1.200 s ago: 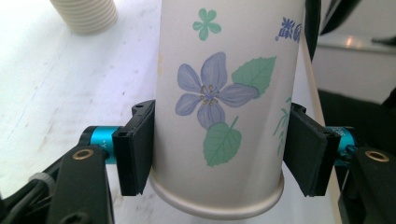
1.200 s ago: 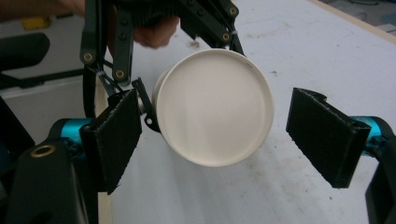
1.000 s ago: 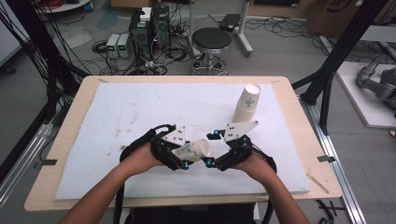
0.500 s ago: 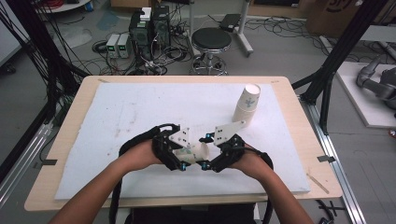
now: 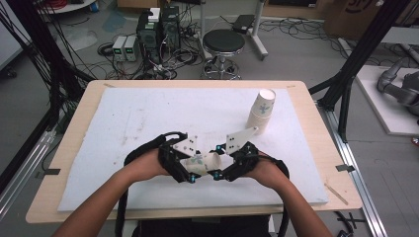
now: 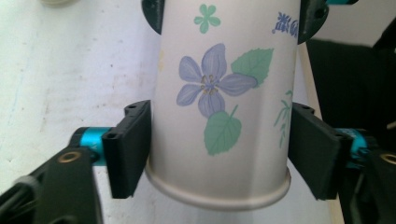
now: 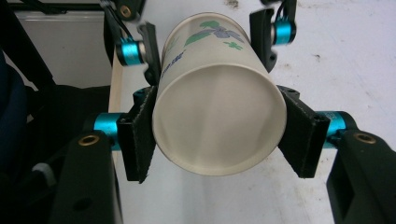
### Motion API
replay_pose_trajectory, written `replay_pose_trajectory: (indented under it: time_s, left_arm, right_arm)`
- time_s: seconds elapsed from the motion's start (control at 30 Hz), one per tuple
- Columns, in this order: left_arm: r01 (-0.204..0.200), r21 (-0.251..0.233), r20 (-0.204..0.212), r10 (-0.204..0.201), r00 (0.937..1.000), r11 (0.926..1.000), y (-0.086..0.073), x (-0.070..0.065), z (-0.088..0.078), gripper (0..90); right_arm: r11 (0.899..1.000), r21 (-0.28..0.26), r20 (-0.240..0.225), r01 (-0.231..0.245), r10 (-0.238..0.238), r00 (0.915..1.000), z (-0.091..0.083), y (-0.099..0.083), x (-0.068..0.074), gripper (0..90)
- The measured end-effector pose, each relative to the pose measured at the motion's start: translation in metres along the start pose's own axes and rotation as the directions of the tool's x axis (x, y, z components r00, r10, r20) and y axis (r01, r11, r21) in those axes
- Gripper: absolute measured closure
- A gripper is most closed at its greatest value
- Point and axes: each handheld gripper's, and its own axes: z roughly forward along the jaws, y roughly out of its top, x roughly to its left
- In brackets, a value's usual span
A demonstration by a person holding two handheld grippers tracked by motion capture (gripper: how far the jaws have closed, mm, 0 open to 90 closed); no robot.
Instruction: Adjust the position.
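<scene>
Lying on its side between my two claws, the cup (image 5: pixel 201 163) sat near the table's (image 5: pixel 89 106) front edge, about midway along it, its long axis running level from my left claw (image 5: pixel 184 170) to my right claw (image 5: pixel 225 170).

My right claw's own camera looked at the cup's (image 7: pixel 219 126) wide pale end, pads clenched on both flanks there after just closing in. My left claw's camera showed the flowered wall (image 6: pixel 219 102) and the rolled rim nearest it. Those jaws had just been easing apart; the left pad still seemed to touch the wall, while a thin gap showed at the right pad, so I counted that claw released.

From above, both hands hid much of the cup. A cup stack (image 5: pixel 262 111) stood upright toward the far right corner, well apart.
</scene>
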Motion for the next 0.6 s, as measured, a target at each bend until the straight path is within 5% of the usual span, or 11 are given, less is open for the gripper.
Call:
replay_pose_trajectory:
  time_s: [0.27, 0.37, 0.6]
  left_arm:
    - [0.084, -0.161, -0.049, -0.093, 0.9945, 0.9834, -0.025, -0.005, -0.013, 18.4]
    - [0.119, -0.238, -0.057, -0.136, 0.9891, 0.9641, -0.034, -0.005, -0.017, 18.7]
    - [0.161, -0.394, -0.072, -0.205, 0.9762, 0.9051, -0.047, -0.011, -0.016, 18.3]
  right_arm:
    - [0.999, -0.027, 0.012, -0.039, 0.039, 0.9992, -0.008, -0.011, -0.002, 36.5]
    - [0.997, -0.050, 0.026, -0.055, 0.056, 0.9981, -0.011, -0.017, -0.002, 36.5]
    - [0.984, -0.146, 0.039, -0.102, 0.109, 0.9933, -0.014, -0.037, 0.002, 36.4]
